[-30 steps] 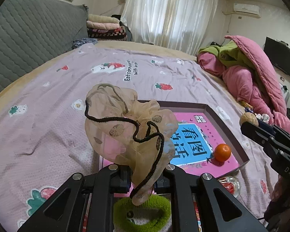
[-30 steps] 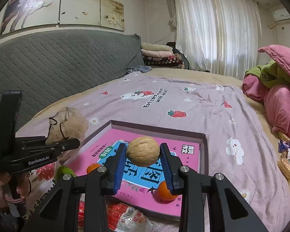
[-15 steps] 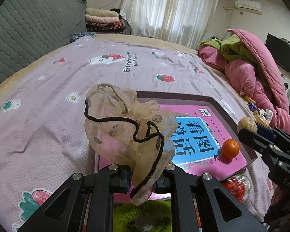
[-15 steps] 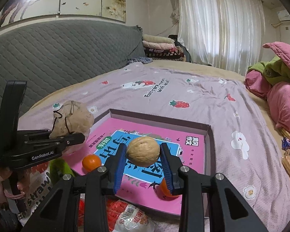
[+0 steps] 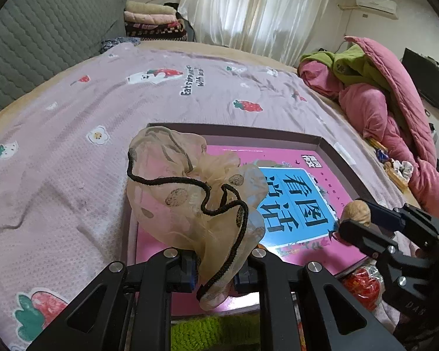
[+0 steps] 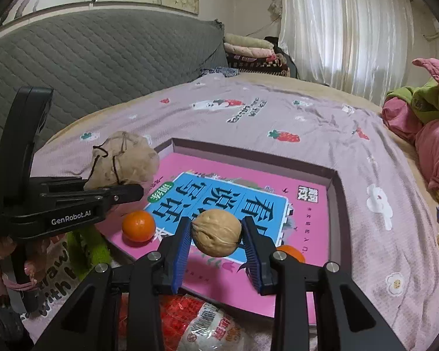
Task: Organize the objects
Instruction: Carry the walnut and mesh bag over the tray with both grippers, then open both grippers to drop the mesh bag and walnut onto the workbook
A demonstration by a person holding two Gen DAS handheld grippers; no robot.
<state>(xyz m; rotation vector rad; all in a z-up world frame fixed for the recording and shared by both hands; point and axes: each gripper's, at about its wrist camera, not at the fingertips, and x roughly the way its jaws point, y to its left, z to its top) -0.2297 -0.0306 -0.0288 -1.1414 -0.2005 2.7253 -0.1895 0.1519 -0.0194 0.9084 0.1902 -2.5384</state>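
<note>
Walnut point(image 6: 216, 232) is pinched in the right gripper point(image 6: 216, 251) and mesh pouch point(image 5: 196, 201) clamped by its bottom in the left gripper point(image 5: 213, 272), both held above the tray point(image 6: 341, 193), probably for bagging.

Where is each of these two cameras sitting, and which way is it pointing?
Left wrist view: sits on the left gripper, looking forward along its black fingers across the bed toward the curtains; it shows the mesh pouch it holds and the box beyond.
Right wrist view: sits on the right gripper, looking along its fingers toward the gray headboard; it shows the walnut it clamps.
Shared: both see the box, pouch and walnut, and each sees the other gripper.
</note>
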